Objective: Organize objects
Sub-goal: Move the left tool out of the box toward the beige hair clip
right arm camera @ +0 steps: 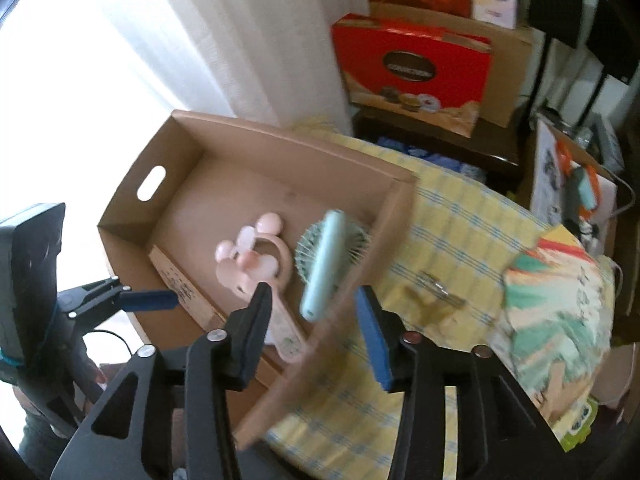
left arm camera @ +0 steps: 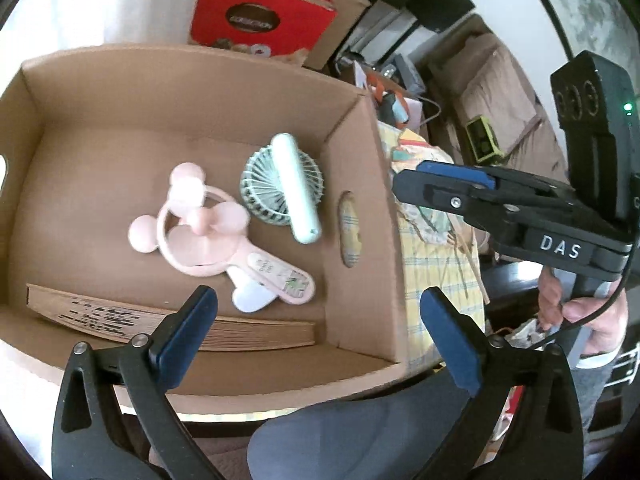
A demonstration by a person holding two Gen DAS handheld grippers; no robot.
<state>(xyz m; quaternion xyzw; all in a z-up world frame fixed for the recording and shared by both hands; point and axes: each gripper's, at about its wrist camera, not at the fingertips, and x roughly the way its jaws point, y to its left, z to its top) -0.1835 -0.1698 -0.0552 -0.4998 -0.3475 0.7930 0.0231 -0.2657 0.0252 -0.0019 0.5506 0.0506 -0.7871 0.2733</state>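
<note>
An open cardboard box (left arm camera: 356, 152) holds a pink mouse-eared hand fan (left arm camera: 200, 236), a mint-green hand fan (left arm camera: 288, 192) and a folded brown fan (left arm camera: 160, 320) lying along its near wall. My left gripper (left arm camera: 318, 294) hovers above the box's near right corner, jaws wide open and empty. My right gripper (left arm camera: 404, 180), carried by a hand (left arm camera: 576, 308), hangs over the tablecloth just outside the box's right wall. In the right wrist view the right gripper (right arm camera: 313, 292) is open and empty above that wall, with the green fan (right arm camera: 324, 264) and pink fan (right arm camera: 256, 264) below.
A yellow checked tablecloth (right arm camera: 440, 220) covers the table beside the box (right arm camera: 280, 148). On it lie a colourful paper fan (right arm camera: 560, 300) and a small metal clip (right arm camera: 440, 292). Red gift boxes (right arm camera: 412, 72) and a white curtain (right arm camera: 248, 40) stand behind. The left gripper (right arm camera: 172, 298) shows at the left.
</note>
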